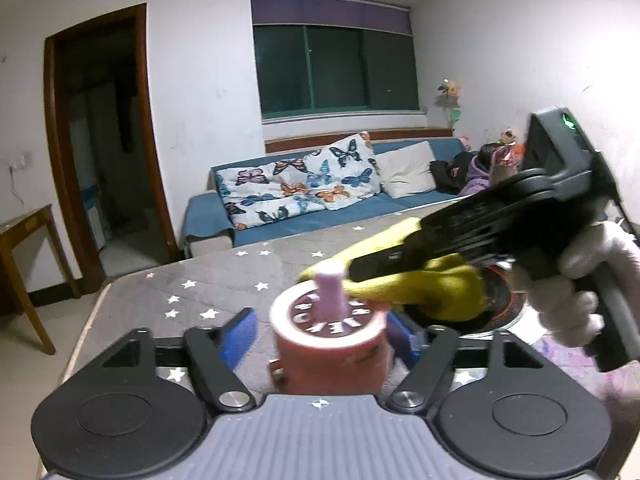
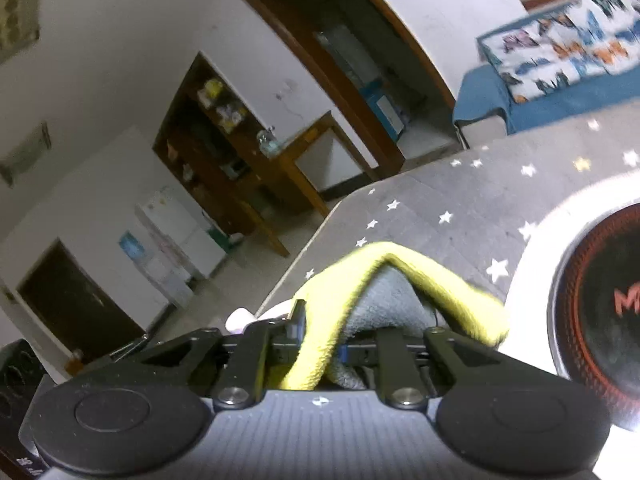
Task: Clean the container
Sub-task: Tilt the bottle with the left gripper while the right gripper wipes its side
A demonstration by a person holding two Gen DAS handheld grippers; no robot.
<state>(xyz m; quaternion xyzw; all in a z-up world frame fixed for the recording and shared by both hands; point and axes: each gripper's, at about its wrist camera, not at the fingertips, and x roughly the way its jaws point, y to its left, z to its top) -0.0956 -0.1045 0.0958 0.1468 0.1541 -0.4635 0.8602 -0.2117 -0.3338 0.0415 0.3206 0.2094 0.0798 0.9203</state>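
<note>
Standing upright between your left gripper's (image 1: 322, 334) blue pads (image 1: 239, 338), the pink container (image 1: 329, 346) sits on the grey star-printed cloth (image 1: 208, 284) at the near edge of the table. Its round lid carries dark lettering and a pale pink post (image 1: 331, 286) rises from the middle. The left jaws are spread wide: the left pad stands clear of the container's wall with a gap showing, and the right pad (image 1: 402, 340) sits just beside the other wall, where you cannot tell contact. Nothing is gripped there.

Your right gripper (image 1: 360, 270) comes in from the right, just above the lid and beside the post, blurred. Its jaws are clenched on a yellow cloth (image 1: 436, 284), which bunches under the fingers and hangs down to the right of the container. In the right wrist view the same yellow cloth (image 2: 348, 280) loops up out of the closed right gripper (image 2: 320, 344), with a grey inner face showing. A white-gloved hand (image 1: 576, 280) holds the right gripper's handle.

Behind the cloth, to the right, lies a round black dish with a red ring (image 2: 600, 300) in a white rim. Farther off stand a blue sofa (image 1: 320, 220) with butterfly cushions, a window and a dark doorway at the left.
</note>
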